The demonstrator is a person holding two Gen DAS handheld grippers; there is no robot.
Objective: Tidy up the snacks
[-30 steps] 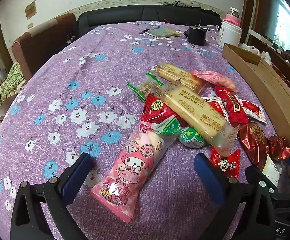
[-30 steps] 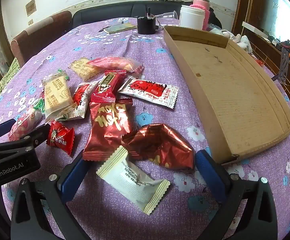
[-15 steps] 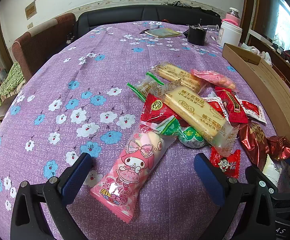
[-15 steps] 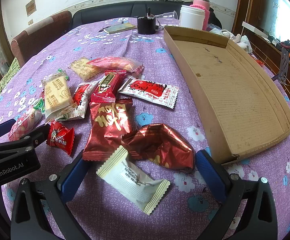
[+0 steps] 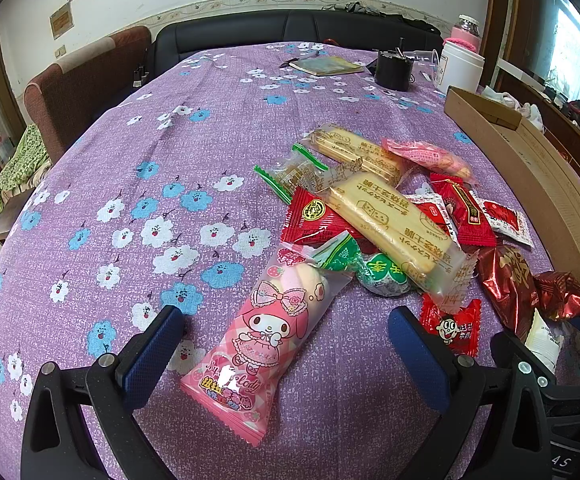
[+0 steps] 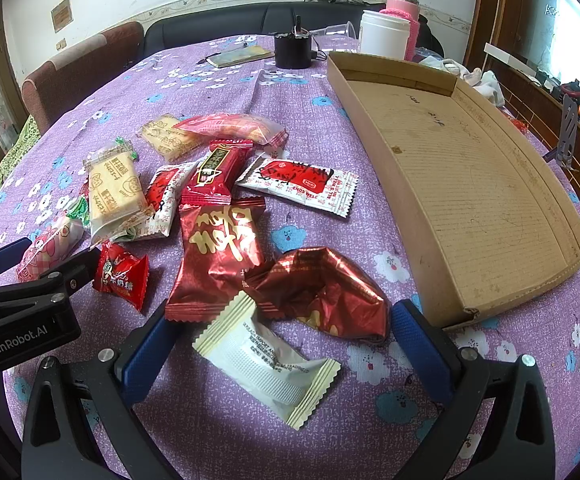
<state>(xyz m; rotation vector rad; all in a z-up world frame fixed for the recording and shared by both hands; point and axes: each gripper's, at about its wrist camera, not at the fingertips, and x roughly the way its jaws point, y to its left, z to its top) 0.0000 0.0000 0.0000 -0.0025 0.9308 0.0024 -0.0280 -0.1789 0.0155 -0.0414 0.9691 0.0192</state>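
Right now both grippers sit low over the purple flowered tablecloth [image 5: 138,184], w/ jaws spread wide & nothing between the pads.

Left gripper [image 5: 286,338]: straddles the long pink cartoon-rabbit snack pack [image 5: 264,340]. Pack lies flat; long axis runs diagonal, near end pointing toward the camera's lower left, far end up-right into the snack pile. Blue fingers [image 5: 152,350] stand apart from it on both sides. The far end touches a green-wrapped round candy [image 5: 381,276], which is partly under a long yellow biscuit pack in clear film [image 5: 389,220]. A small red candy w/ cartoon face [image 5: 451,326] lies just beside the right finger.

Right gripper [image 6: 280,342]: straddles a white pillow-shaped sachet w/ cream crimped ends [image 6: 266,360], flat, long axis diagonal from upper left to lower right. Crumpled red foil wrapper [image 6: 321,292] touches its far side; dark red foil pack w/ gold lettering [image 6: 220,256] lies to the left. Shallow brown cardboard tray [image 6: 385,168] sits to the right, long axis running away from camera.
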